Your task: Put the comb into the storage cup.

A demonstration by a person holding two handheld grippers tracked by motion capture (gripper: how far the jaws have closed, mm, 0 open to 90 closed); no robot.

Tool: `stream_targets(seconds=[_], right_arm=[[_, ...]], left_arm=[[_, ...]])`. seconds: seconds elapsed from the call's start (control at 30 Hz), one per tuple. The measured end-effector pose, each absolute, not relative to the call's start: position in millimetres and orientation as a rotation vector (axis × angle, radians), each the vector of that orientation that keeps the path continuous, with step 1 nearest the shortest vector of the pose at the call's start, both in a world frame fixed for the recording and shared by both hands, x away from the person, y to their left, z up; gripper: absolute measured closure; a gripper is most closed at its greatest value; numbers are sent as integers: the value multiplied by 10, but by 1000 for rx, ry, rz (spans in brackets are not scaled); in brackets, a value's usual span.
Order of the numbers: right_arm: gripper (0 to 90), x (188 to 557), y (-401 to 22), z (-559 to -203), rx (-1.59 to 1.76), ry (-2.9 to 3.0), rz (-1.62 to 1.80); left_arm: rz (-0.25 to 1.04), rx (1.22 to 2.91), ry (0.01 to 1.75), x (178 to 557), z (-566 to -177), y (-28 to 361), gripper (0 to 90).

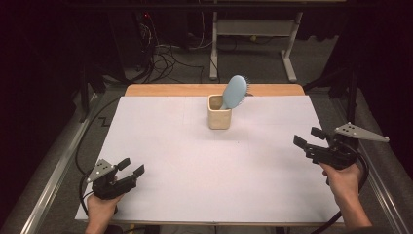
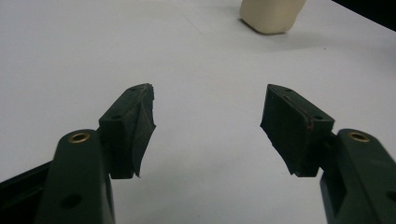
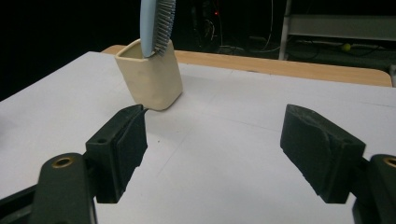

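Hairbrush parked in its cup, both claws waiting.
Left claw [image 1: 131,168] and right claw [image 1: 309,138] gape empty; hairbrush [image 1: 235,91] leans handle-down in cup [image 1: 219,118], well beyond both, propped by its rim.

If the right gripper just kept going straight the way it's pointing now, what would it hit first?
Probably nothing soon. The right gripper, jaws open and empty, points across the bare white table. The beige cup holding the blue hairbrush stands left of that line, so it would likely pass beside it, though depth is hard to judge.
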State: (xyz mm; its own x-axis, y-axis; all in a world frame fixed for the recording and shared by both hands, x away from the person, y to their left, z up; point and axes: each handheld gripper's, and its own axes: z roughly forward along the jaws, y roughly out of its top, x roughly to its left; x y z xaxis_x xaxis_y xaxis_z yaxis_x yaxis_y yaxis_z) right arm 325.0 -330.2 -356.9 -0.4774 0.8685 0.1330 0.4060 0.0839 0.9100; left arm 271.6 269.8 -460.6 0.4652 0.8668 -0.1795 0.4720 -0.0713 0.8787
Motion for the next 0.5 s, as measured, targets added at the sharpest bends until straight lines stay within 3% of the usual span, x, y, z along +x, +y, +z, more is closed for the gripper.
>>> stream_targets(seconds=[0.5], right_arm=[[236,3158,-3351,-3572,1249,1907,1389]], left_arm=[[494,1707,1158,2712,-4603,2700,349]])
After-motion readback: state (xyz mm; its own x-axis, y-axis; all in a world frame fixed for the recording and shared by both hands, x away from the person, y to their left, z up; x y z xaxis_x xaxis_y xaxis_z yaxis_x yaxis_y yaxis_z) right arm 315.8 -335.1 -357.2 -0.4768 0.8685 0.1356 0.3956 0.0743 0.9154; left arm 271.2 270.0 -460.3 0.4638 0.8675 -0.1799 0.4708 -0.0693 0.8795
